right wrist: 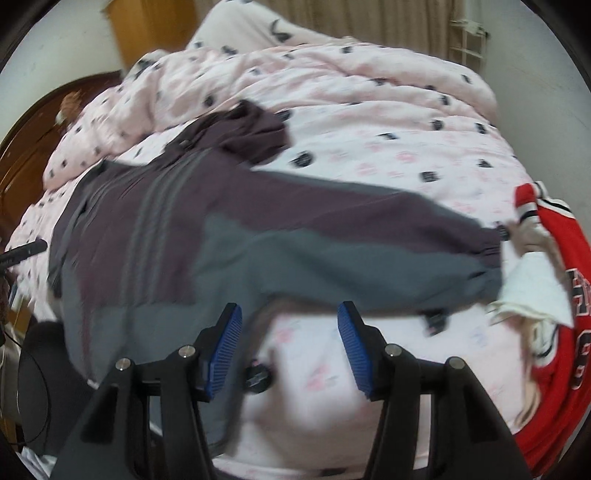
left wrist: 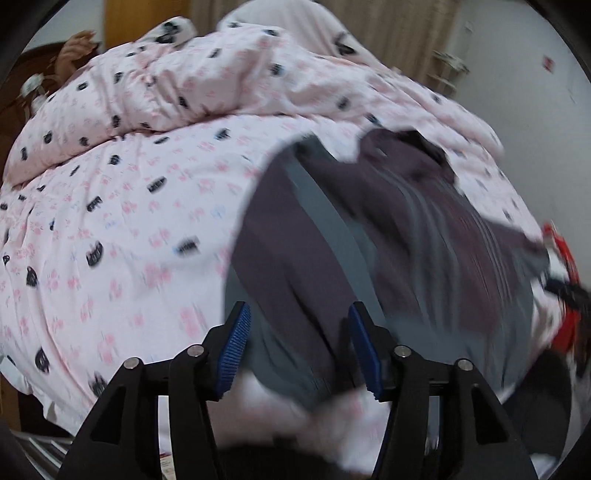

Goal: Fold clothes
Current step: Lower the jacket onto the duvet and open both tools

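The bed (left wrist: 122, 229) took up nearly everything in front of me, covered in a pink sheet printed with small dark and pink marks, and a duvet (left wrist: 177, 85) in the same print lay bunched in a ridge along its far side. A curtain (right wrist: 369, 18) hung behind that. Across the sheet lay the jacket (right wrist: 207, 221), plum-coloured with grey panels and 3 pale stripes running down it; it was spread out fairly flat, its hood (right wrist: 255, 129) crumpled at the far end and 1 sleeve stretched out toward the right side of the bed. Motion blur smeared the cloth in both views, so I could not make out its finer folds. At the right edge of the bed a red jersey (right wrist: 546, 236) with white and black trim sat just beside the sleeve cuff, with a white cloth (right wrist: 532, 288) lying against it. My left gripper (left wrist: 299, 347) hung over the grey near edge of the jacket with its blue pads (left wrist: 232, 354) apart and nothing pinched between them. My right gripper (right wrist: 288, 343) was likewise parted, the left pad over the jacket's hem and bare pink sheet showing through the gap, gripping nothing.
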The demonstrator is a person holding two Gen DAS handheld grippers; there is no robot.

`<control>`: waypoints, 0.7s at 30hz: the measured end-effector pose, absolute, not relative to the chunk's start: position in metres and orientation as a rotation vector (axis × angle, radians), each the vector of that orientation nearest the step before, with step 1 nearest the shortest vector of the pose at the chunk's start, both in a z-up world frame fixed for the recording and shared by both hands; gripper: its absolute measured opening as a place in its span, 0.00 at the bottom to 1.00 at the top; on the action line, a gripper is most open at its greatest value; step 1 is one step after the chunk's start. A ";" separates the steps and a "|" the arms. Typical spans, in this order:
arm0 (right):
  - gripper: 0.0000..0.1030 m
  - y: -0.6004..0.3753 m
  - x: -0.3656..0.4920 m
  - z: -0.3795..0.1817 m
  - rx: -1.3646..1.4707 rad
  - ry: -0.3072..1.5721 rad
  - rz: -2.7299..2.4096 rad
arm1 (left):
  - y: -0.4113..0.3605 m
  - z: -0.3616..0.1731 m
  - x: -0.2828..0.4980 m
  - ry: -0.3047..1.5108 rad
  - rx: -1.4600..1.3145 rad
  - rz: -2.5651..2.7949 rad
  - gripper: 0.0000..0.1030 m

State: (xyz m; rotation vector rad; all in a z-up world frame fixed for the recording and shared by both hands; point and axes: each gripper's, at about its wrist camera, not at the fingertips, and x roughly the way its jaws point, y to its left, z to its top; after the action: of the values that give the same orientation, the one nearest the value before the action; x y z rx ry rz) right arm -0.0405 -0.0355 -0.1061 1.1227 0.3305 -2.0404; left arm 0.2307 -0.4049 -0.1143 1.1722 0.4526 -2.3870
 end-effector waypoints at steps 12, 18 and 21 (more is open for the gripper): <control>0.54 -0.050 0.004 -0.112 1.135 0.341 -1.949 | -0.354 -0.152 0.209 0.171 1.318 -2.353 0.50; 0.54 -0.047 0.011 -0.113 1.145 0.350 -1.941 | -0.361 -0.155 0.207 0.215 1.264 -2.355 0.42; 0.54 -0.044 0.014 -0.114 1.145 0.351 -1.932 | -0.375 -0.146 0.216 0.300 1.193 -2.374 0.14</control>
State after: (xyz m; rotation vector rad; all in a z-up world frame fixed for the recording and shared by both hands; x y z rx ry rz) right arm 0.0142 -0.0444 -0.1139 1.1454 0.3505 -1.9323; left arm 0.2161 -0.3751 -0.1458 1.1926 0.3000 -2.3738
